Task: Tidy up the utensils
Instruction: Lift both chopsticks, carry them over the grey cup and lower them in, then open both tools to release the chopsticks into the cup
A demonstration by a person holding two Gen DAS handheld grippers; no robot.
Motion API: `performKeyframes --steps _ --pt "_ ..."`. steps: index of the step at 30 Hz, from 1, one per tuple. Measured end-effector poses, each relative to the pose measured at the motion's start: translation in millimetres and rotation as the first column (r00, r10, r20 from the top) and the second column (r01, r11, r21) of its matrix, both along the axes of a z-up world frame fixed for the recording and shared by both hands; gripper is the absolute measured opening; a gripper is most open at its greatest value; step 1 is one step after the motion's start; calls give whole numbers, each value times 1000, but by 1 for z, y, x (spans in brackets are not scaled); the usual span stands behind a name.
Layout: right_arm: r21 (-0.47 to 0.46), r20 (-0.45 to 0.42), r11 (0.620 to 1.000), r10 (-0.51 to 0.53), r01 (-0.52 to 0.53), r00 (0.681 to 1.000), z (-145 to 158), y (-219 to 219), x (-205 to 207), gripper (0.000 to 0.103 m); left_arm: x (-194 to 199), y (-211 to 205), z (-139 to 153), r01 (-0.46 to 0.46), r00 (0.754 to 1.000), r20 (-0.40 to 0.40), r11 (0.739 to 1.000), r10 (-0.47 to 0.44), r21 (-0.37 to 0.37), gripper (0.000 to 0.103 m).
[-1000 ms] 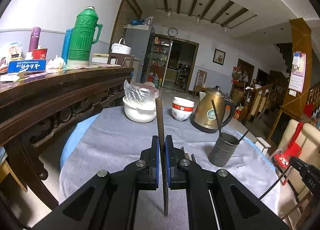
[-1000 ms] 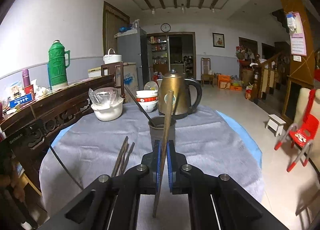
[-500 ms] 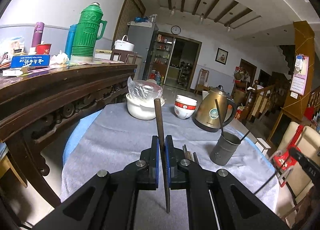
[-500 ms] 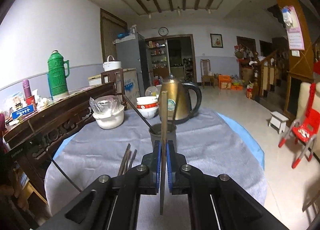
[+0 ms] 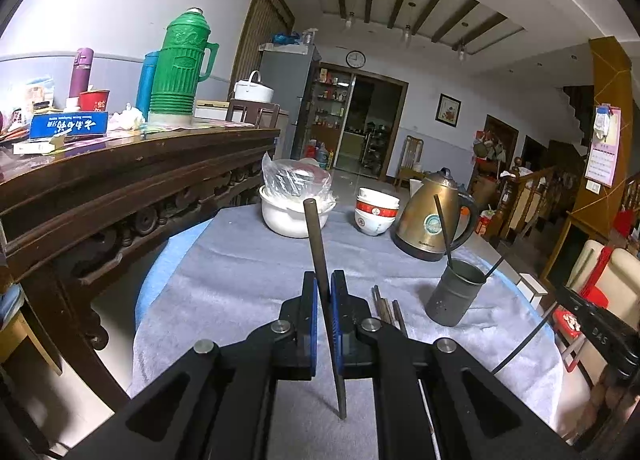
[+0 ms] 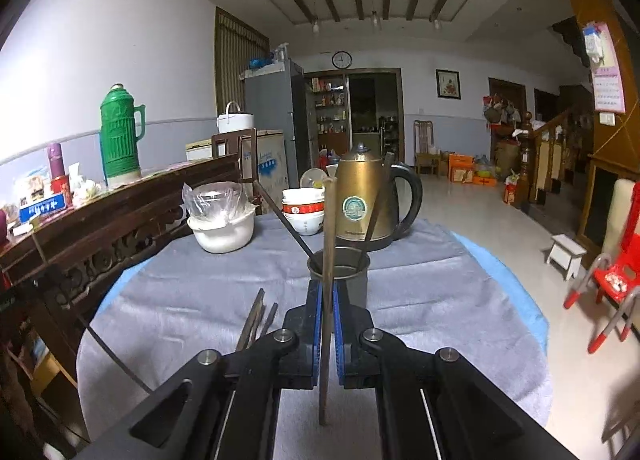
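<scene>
Grey-clothed table (image 6: 420,300), same layout as a second back; we've brought the right gripper (image 6: 327,312) in until the holder cup (image 6: 338,276) sits just past its tips, light chopstick (image 6: 329,240) pinched upright. Left gripper (image 5: 324,300) hasn't budged, clamped on its dark chopstick (image 5: 316,244). Loose chopsticks (image 6: 256,318) lie beside the cup. Next, we reckon: drop in.

Blue box (image 5: 69,125), white characters upside down, illegible; kettle (image 6: 357,196) badge unreadable

the metal cup (image 6: 338,276) is partly hidden behind the clamped chopstick (image 6: 327,260).
</scene>
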State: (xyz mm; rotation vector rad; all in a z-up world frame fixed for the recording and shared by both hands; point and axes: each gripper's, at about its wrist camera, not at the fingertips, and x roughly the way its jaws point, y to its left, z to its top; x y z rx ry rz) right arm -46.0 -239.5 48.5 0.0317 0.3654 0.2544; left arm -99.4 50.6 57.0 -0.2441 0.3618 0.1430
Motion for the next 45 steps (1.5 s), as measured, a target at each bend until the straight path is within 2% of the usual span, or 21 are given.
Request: performKeyframes --steps 6,10,13,18,22,26,31,39,45 --pt "15 -5 1000 -21 21 1000 2 -11 -10 6 6 2 3 18 1000 2 999 -18 -34 6" --pt "60 31 997 -46 44 998 19 -22 -11 6 13 3 11 40 999 18 998 -39 -57 5" --pt "102 77 994 -59 51 995 38 -34 -10 6 27 1 24 69 997 39 993 -66 -96 5" --pt "175 167 983 -84 54 982 73 -53 -3 6 56 -15 63 140 985 121 983 -125 -120 5" --pt "204 224 978 -97 51 970 91 -57 11 6 82 -36 91 201 965 194 971 -174 -132 5" --pt "214 230 975 -103 53 968 95 -55 37 6 112 -58 103 249 951 224 958 -214 -144 5" --pt "219 197 975 -86 42 977 87 -47 67 6 149 -82 101 277 946 211 950 -244 -144 5" --pt "146 174 989 -54 28 983 71 -25 111 6 200 -112 80 284 951 162 952 -264 -111 5" --pt "103 94 995 -19 10 995 43 -10 139 6 224 -122 50 294 955 74 952 -289 -88 6"
